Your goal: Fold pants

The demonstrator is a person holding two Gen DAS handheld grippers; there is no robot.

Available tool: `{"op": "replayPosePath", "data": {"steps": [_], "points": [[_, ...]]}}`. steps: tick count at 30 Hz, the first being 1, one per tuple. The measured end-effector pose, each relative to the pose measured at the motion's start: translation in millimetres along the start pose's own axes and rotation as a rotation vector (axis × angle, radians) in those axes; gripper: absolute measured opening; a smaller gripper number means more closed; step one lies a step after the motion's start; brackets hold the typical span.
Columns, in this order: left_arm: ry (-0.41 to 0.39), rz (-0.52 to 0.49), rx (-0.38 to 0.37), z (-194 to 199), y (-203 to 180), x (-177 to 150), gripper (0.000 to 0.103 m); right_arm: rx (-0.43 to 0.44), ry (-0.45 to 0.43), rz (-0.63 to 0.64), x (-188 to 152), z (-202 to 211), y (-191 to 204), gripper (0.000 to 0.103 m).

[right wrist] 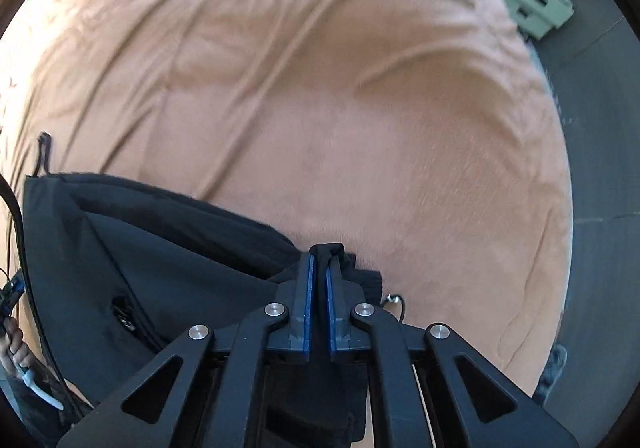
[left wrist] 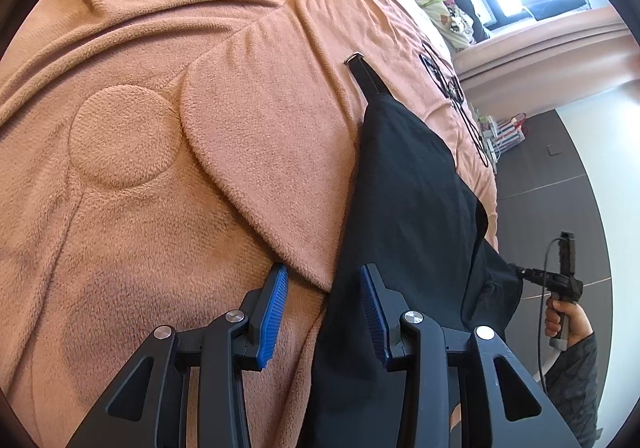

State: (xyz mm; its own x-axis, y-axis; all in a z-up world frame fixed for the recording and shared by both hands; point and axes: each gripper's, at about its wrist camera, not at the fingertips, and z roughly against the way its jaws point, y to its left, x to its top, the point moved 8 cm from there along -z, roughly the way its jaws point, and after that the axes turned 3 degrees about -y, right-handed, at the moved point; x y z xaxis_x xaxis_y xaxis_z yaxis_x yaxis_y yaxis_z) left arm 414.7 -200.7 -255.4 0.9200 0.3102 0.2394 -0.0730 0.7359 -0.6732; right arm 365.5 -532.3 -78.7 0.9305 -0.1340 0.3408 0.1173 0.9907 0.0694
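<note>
My right claw (right wrist: 319,268) is clenched on a bunched corner of the floppy black pants (right wrist: 132,248) trailing left of it, left claw (left wrist: 324,308) released, so I'd grab the hem.

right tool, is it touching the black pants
Touching: in the right wrist view the right tool is closed on a bunched edge of the black pants.
</note>
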Motion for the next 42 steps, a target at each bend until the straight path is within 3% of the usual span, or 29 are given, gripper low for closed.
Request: {"op": "replayPosePath", "data": {"steps": [9, 13, 14, 18, 20, 23, 26, 27, 28, 35, 42], "points": [[-0.008, -0.019, 0.008, 3.4, -4.1, 2.1, 0.04, 0.016, -0.343, -0.078, -19.4, 41.0, -10.6, 0.002], [-0.009, -0.025, 0.009, 2.3, -6.9, 2.8, 0.04, 0.089, -0.536, -0.144, -36.1, 56.4, -17.5, 0.002], [-0.009, -0.026, 0.01, 1.9, -6.9, 2.8, 0.04, 0.084, -0.525, -0.169, -39.5, 51.2, -22.5, 0.002], [-0.006, -0.026, 0.015, 0.7, -5.9, 2.3, 0.04, 0.066, -0.322, -0.228, -58.7, 2.9, -32.2, 0.006], [-0.007, -0.028, 0.017, 0.0, -6.5, 2.4, 0.04, 0.027, -0.306, -0.234, -67.2, -2.5, -34.0, 0.009], [-0.004, -0.034, 0.024, -1.3, -7.3, 1.7, 0.04, 0.035, -0.316, -0.244, -77.9, -1.6, -31.1, 0.011], [0.0, -0.037, 0.026, -3.5, -8.6, 0.1, 0.04, 0.031, -0.337, -0.262, -88.6, 3.5, -35.1, 0.033], [0.003, -0.041, 0.026, -4.3, -9.3, -0.9, 0.04, 0.033, -0.35, -0.267, -79.6, 12.2, -38.1, 0.045], [0.007, -0.043, 0.027, -5.5, -10.0, -2.4, 0.04, 0.033, -0.363, -0.268, -82.0, 17.9, -37.2, 0.049], [0.012, -0.048, 0.028, -5.9, -13.2, -7.6, 0.04, 0.136, -0.406, -0.097, -95.0, 48.3, 23.7, 0.049], [0.002, -0.048, 0.025, -0.4, -14.3, -9.3, 0.04, 0.228, -0.365, 0.075, -109.3, 43.3, 71.5, 0.049]]}}
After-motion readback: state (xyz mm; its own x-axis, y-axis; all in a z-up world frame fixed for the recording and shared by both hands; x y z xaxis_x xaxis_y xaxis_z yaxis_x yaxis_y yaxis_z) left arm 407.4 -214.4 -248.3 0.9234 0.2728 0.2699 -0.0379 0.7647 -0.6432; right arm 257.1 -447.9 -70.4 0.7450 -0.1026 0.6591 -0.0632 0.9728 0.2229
